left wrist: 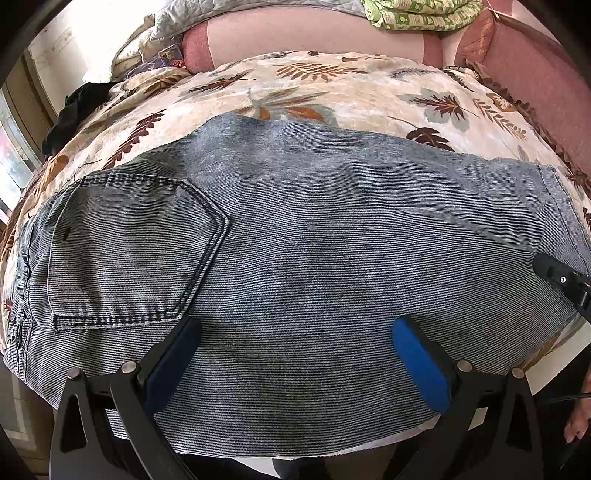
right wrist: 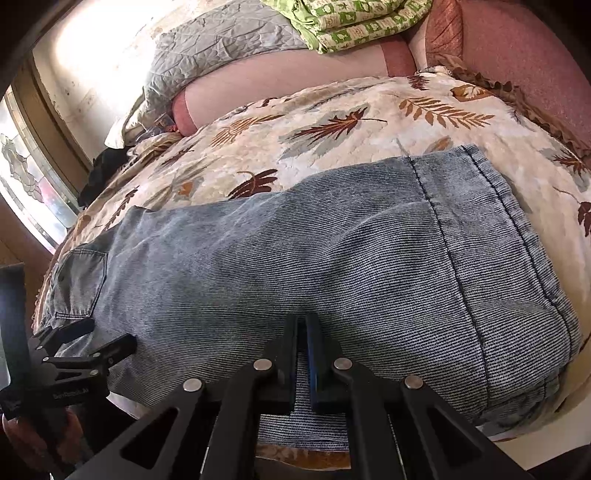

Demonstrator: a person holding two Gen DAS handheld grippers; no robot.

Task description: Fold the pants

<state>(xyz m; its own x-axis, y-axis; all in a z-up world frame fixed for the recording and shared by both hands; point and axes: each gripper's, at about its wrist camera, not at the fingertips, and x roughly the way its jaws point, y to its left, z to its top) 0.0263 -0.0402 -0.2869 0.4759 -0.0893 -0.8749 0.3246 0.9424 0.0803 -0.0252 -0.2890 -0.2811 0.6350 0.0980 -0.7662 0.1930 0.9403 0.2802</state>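
Blue denim pants [left wrist: 314, 240] lie flat on a leaf-print blanket [left wrist: 332, 88], back pocket [left wrist: 129, 251] at the left, leg hems at the right. My left gripper [left wrist: 295, 336] is open, its blue pads spread wide just above the near edge of the pants, holding nothing. In the right wrist view the pants [right wrist: 295, 258] stretch from the pocket at the left to the hems [right wrist: 498, 229] at the right. My right gripper [right wrist: 302, 325] has its jaws nearly together over the near edge of the denim; whether cloth is pinched between them is unclear.
The blanket covers a bed with a pink headboard [left wrist: 535, 81] at the back right. A green patterned quilt [right wrist: 362, 22] and a grey quilt [right wrist: 221, 44] lie at the back. A black garment [left wrist: 74, 110] lies at the left near a window [right wrist: 29, 177].
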